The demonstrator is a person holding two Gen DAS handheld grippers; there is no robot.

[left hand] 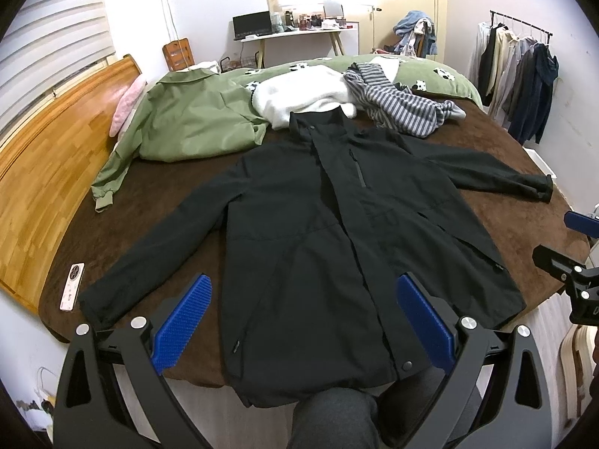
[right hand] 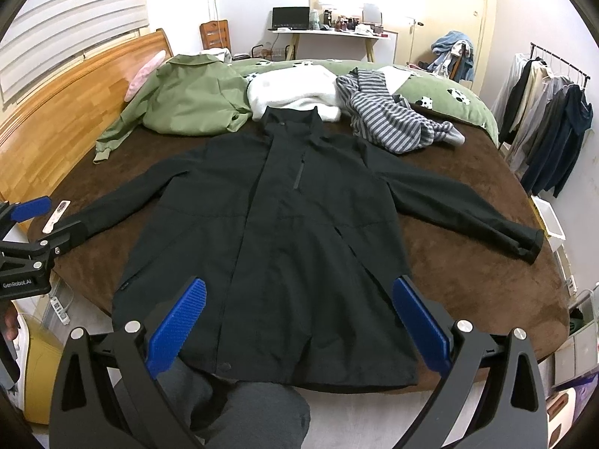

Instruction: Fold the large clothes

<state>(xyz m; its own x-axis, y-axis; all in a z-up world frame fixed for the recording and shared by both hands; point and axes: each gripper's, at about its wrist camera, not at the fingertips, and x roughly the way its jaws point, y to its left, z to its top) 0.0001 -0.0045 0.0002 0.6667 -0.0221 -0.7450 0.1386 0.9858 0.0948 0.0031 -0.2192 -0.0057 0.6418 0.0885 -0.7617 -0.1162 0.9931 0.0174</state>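
A black jacket (left hand: 318, 224) (right hand: 284, 224) lies spread flat, front up, on the brown bed cover (left hand: 168, 187), collar away from me and both sleeves stretched out sideways. Its hem hangs a little over the near bed edge. My left gripper (left hand: 303, 292) hovers open above the lower part of the jacket, with nothing between its blue pads (left hand: 183, 325). My right gripper (right hand: 299, 295) is likewise open and empty over the hem area. In the right wrist view the left gripper (right hand: 26, 224) shows at the left edge, near the jacket's left cuff.
Behind the jacket lie a green jacket (left hand: 187, 127), a white fleece garment (left hand: 299, 93) and a striped garment (left hand: 397, 104). A remote control (left hand: 72, 286) lies near the left sleeve. A wooden headboard (left hand: 48, 172) runs along the left. A clothes rack (left hand: 520, 86) stands at right. A person's grey-trousered knee (left hand: 333, 419) is at the bed edge.
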